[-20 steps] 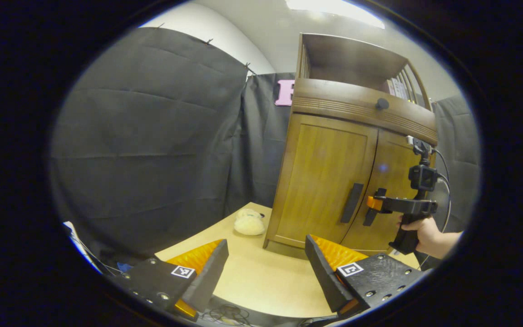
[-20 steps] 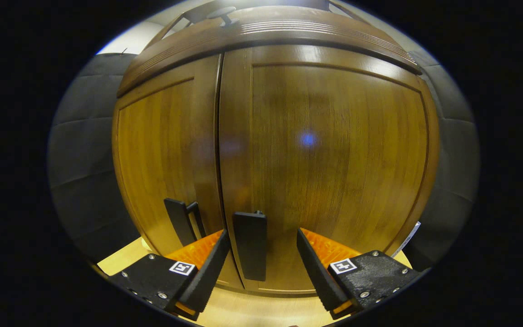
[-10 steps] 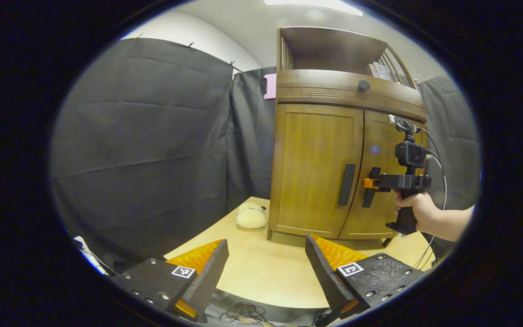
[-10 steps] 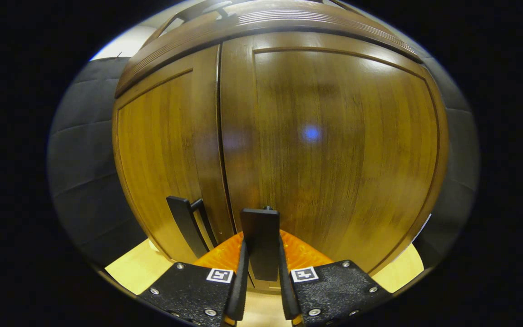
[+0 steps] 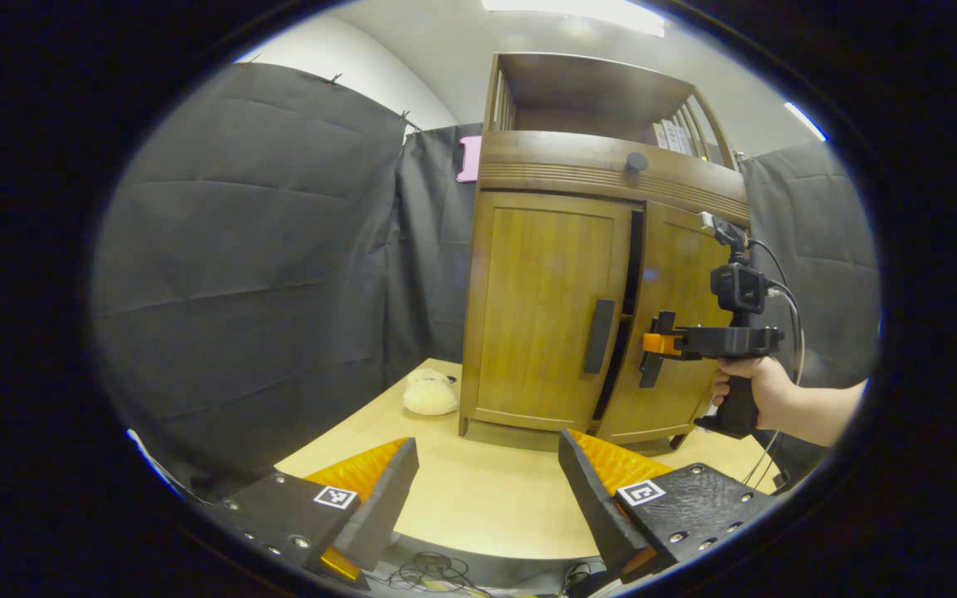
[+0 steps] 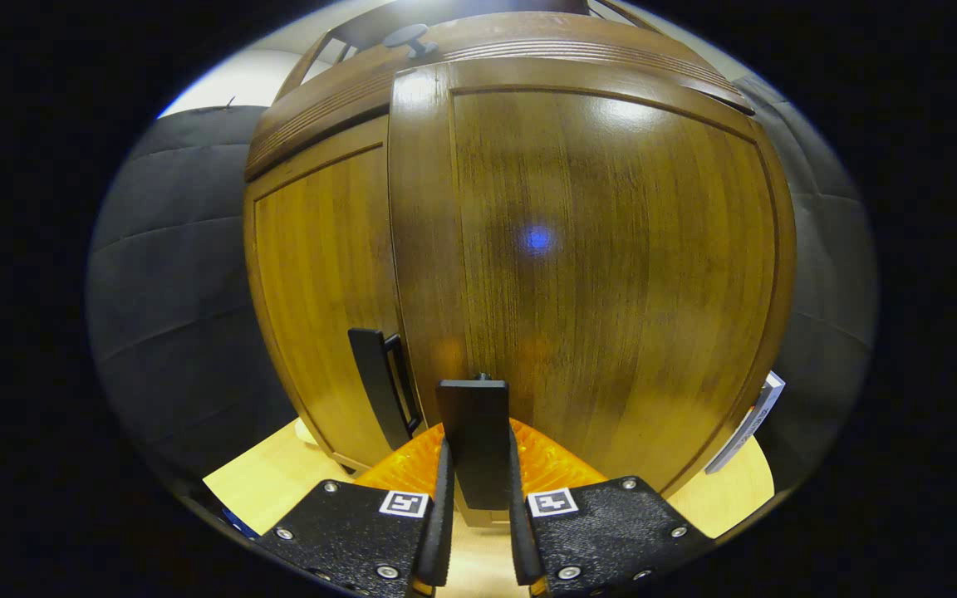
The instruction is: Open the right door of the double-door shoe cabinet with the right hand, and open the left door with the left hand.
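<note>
Now right gripper [image 6: 477, 531] has its jaws clamped on the right door's handle [image 6: 472, 440]; right door [image 5: 678, 332] stands slightly ajar, with a dark gap beside the left door [image 5: 549, 316], which sits closed. Left gripper [image 5: 487, 490] hangs over the tabletop [image 5: 478, 507], jaws apart and empty, well short of the shoe cabinet [image 5: 603, 166]. Fluffy white thing [image 5: 429, 397] lies by the cabinet's left corner.

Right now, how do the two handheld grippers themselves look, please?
The left gripper has wedge fingers with ribbed pads, screwed plates and square markers. The right gripper is a black pistol-grip tool with a small camera on top and a trailing cable; the forearm behind it is bare.
</note>
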A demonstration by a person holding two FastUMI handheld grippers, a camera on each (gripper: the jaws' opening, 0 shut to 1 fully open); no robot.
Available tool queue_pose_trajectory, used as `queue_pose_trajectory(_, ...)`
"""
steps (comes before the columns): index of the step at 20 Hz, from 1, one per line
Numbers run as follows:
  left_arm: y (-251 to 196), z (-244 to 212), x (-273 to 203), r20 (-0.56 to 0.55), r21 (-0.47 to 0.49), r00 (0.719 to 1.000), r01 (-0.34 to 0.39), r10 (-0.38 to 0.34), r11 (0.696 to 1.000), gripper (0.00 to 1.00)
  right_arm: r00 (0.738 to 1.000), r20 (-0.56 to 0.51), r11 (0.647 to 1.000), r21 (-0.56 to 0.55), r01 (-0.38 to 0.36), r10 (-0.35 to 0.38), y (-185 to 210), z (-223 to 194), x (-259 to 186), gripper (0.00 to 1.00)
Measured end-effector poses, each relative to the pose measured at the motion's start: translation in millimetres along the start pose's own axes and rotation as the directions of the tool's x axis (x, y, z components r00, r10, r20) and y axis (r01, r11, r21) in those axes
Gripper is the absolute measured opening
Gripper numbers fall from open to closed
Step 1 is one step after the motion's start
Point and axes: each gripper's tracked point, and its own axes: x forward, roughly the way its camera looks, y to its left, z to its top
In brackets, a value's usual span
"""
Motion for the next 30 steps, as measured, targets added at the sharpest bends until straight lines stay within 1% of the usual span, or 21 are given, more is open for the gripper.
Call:
queue_pose_trajectory(5, -5.2, -0.4, -1.7, -0.013, -0.024, 0.998, 0.054, -0.054, 0.998, 1.00, 1.000, 0.004, 1.000, 0.005, 0.005, -0.005, -3.5, 8.4, -13.9, 0.30)
queue_pose_trajectory(8, -6.7, 1.7, 0.1, -0.012, -0.015, 0.996, 0.084, -0.084, 0.996, 1.00, 1.000, 0.008, 1.000, 0.010, 0.004, -0.004, -2.6, 14.2, -21.5, 0.30)
queue_pose_trajectory(15, -9.3, -0.3, 1.1, 0.000, -0.031, 0.992, 0.128, -0.128, 0.991, 1.00, 1.000, -0.018, 0.999, 0.030, 0.014, -0.014, -22.6, -10.0, -64.7, 0.30)
queue_pose_trajectory(21, -16.3, -5.8, 5.5, -0.001, -0.027, 0.986, 0.170, -0.170, 0.985, 1.00, 0.998, -0.028, 0.997, 0.059, 0.049, -0.047, -44.9, -19.2, -99.5, 0.30)
queue_pose_trajectory(23, -22.3, -12.2, 9.1, -0.013, -0.035, 0.981, 0.195, -0.195, 0.980, 1.00, 0.998, -0.032, 0.996, 0.068, 0.064, -0.062, -54.0, -22.7, -110.9, 0.27)
queue_pose_trajectory(25, -28.3, -18.0, 12.9, -0.018, -0.036, 0.974, 0.226, -0.226, 0.974, 1.00, 0.995, -0.033, 0.994, 0.063, 0.092, -0.090, -65.7, -24.8, -124.0, 0.25)
queue_pose_trajectory(26, -32.0, -21.6, 15.7, -0.019, -0.033, 0.970, 0.240, -0.241, 0.970, 0.97, 0.994, -0.035, 0.992, 0.065, 0.106, -0.103, -72.0, -25.8, -130.9, 0.24)
queue_pose_trajectory(27, -36.5, -25.7, 17.9, -0.021, -0.028, 0.966, 0.256, -0.257, 0.966, 1.00, 0.992, -0.037, 0.990, 0.074, 0.119, -0.117, -79.5, -28.1, -136.8, 0.23)
queue_pose_trajectory(30, -49.5, -32.7, 22.3, -0.038, -0.018, 0.953, 0.300, -0.301, 0.954, 1.00, 0.985, -0.047, 0.979, 0.118, 0.169, -0.164, -106.1, -34.7, -155.6, 0.19)
